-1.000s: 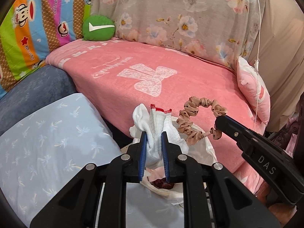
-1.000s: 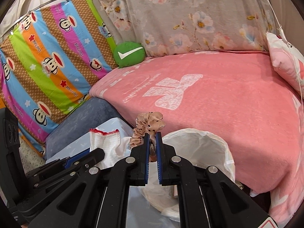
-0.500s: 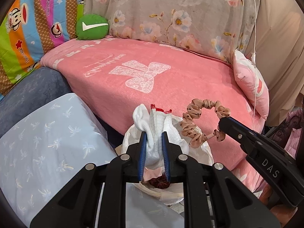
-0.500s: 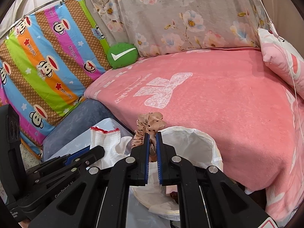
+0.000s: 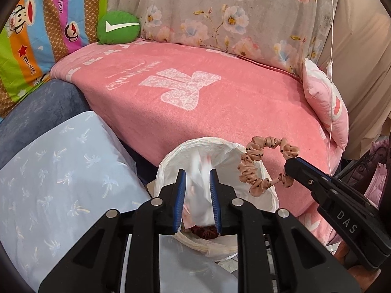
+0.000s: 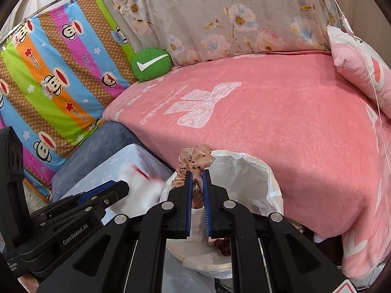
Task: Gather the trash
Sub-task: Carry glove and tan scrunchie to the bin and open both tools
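Note:
A bin lined with a white plastic bag (image 5: 220,151) (image 6: 251,171) stands against the pink bed. My left gripper (image 5: 197,183) is open over its mouth. A white sock with a red cuff (image 5: 199,195) is a blur between its fingers, falling into the bag; it also blurs in the right wrist view (image 6: 144,185). My right gripper (image 6: 196,183) is shut on a tan dotted scrunchie (image 6: 193,163) (image 5: 264,166), held above the bag's rim. A dark red item (image 5: 204,232) lies inside the bag.
A pink blanket (image 5: 195,97) covers the bed behind the bin. A light blue patterned cushion (image 5: 61,171) lies left of it, a pink pillow (image 5: 327,107) right. A green round cushion (image 5: 118,26) sits far back. A thin white cord (image 5: 331,48) hangs at the right.
My left gripper has opened and let go of the white sock, which is dropping into the bag. Both grippers have moved closer over the bin. The right gripper still holds the scrunchie.

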